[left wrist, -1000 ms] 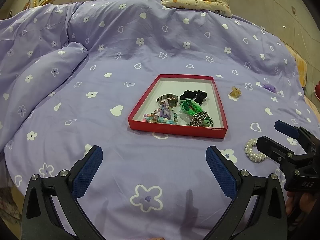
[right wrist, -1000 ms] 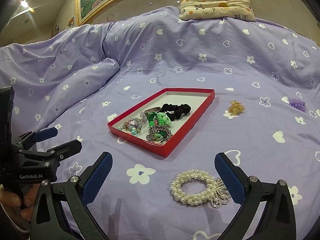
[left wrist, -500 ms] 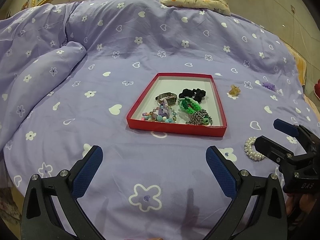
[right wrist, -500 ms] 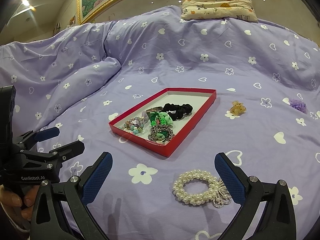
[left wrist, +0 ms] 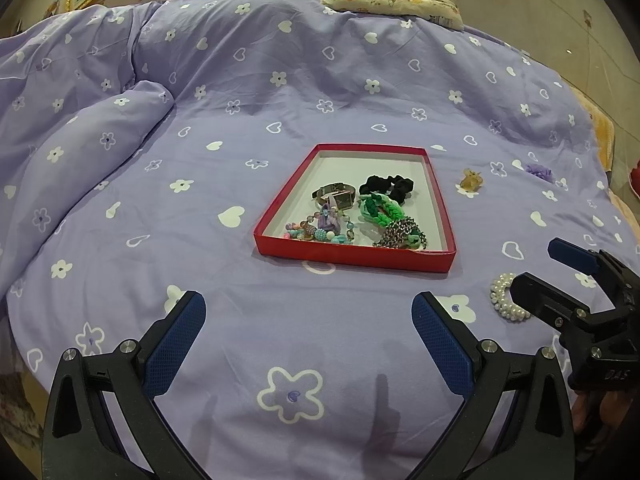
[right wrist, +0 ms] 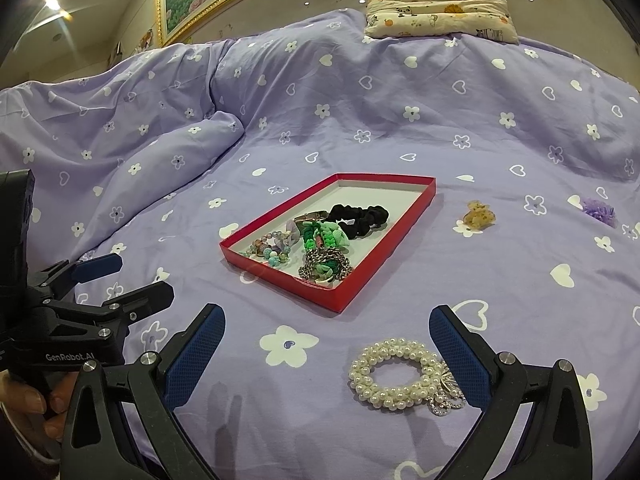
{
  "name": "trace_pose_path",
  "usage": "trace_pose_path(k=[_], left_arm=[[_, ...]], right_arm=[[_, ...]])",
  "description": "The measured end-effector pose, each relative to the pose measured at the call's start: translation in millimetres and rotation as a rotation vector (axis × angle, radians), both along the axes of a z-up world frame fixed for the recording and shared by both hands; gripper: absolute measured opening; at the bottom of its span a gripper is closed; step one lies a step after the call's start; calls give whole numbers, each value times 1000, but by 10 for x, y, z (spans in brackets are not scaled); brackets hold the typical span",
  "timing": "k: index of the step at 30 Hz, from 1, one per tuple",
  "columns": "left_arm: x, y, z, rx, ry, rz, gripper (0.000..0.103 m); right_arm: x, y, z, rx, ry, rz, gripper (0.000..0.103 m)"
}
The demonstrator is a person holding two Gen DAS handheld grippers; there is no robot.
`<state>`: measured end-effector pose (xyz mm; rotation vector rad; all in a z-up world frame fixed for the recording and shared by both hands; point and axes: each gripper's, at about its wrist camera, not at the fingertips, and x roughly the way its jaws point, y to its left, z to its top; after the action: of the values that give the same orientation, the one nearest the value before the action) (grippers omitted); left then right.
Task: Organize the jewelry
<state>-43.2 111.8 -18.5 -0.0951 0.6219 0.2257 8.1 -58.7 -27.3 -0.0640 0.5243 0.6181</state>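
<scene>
The right gripper [right wrist: 326, 346] is held with jaws apart, the pearl bracelet [right wrist: 398, 376] lying between them on the bed [right wrist: 400, 80]; the left gripper's [left wrist: 308, 334] jaws are spread, empty; the red tray [right wrist: 362, 290] of jewelry is set beyond.

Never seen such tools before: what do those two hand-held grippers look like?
Both the left gripper and the right gripper are black frames with silver screws and two fingers padded in textured blue. The left's body is printed GenRobot.AI.
</scene>
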Motion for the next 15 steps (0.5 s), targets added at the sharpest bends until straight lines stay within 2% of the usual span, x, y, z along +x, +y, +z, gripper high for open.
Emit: trace_pose_path(k=[15], left_arm=[[10,10,-5,1,-1,1,103]], right_arm=[[-12,14,-4,-3,-1,3,103]])
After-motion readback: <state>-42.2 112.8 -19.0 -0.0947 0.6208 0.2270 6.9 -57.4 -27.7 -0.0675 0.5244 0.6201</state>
